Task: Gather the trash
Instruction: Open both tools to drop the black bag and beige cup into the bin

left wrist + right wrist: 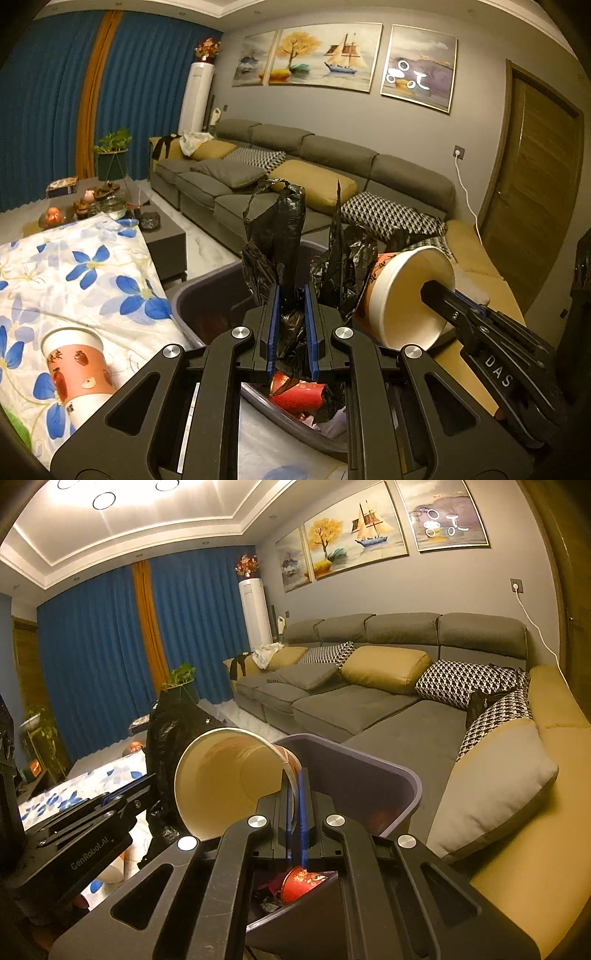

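The trash bin (pixel 369 771), a grey-purple tub between the flowered worktop (pixel 92 266) and the sofa (pixel 369 709), holds a crushed red cup (pixel 301 880) and dark scraps at its bottom. Over its mouth the right gripper (pixel 294 775) is closed on the rim of an empty paper cup (pixel 221 775), tipped on its side with the opening facing left (orange print on the outside, too small to read). Just beside it the left gripper (pixel 291 291) is pinched narrow on a bunched black bag (pixel 280 229), whose handles stick up above the bin. A second printed cup (pixel 79 363) lies on the flowered cloth, well apart from the bin. The right gripper's body reads "DAS", the left's "GenRobot.AI".
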A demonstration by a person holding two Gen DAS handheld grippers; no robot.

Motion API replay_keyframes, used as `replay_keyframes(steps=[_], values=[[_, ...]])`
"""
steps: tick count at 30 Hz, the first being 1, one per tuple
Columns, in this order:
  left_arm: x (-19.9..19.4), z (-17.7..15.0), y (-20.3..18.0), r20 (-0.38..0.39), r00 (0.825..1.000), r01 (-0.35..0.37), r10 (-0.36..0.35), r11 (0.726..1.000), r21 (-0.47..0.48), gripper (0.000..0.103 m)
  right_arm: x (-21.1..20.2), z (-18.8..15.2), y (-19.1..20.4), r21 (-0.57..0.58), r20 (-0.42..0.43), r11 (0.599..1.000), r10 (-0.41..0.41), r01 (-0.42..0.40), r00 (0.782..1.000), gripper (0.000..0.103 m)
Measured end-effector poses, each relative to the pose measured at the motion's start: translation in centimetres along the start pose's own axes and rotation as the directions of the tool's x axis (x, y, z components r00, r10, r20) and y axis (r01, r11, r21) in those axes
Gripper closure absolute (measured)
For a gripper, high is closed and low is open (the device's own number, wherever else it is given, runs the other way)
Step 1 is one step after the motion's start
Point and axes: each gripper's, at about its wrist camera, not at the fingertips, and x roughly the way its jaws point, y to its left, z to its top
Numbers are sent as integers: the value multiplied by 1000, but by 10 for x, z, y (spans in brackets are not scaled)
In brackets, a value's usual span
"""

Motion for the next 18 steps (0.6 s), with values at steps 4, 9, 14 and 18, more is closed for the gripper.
replay_keyframes(steps=[4, 9, 14, 18], values=[[6, 1, -1, -13, 1000, 6, -6, 1000, -1, 91, 5, -1, -3, 5, -12, 1000, -2, 2, 1000, 99], [15, -3, 2, -55, 998, 44, -44, 999, -8, 78, 13, -3, -5, 9, -35, 1000, -6, 6, 999, 99], [16, -9, 16, -56, 996, 60, -64, 996, -69, 42, 21, -8, -6, 17, -58, 1000, -10, 11, 998, 99], [5, -11, 26, -38, 999, 20, -23, 996, -86, 26, 28, -11, -5, 11, -83, 1000, -6, 7, 997, 98]])
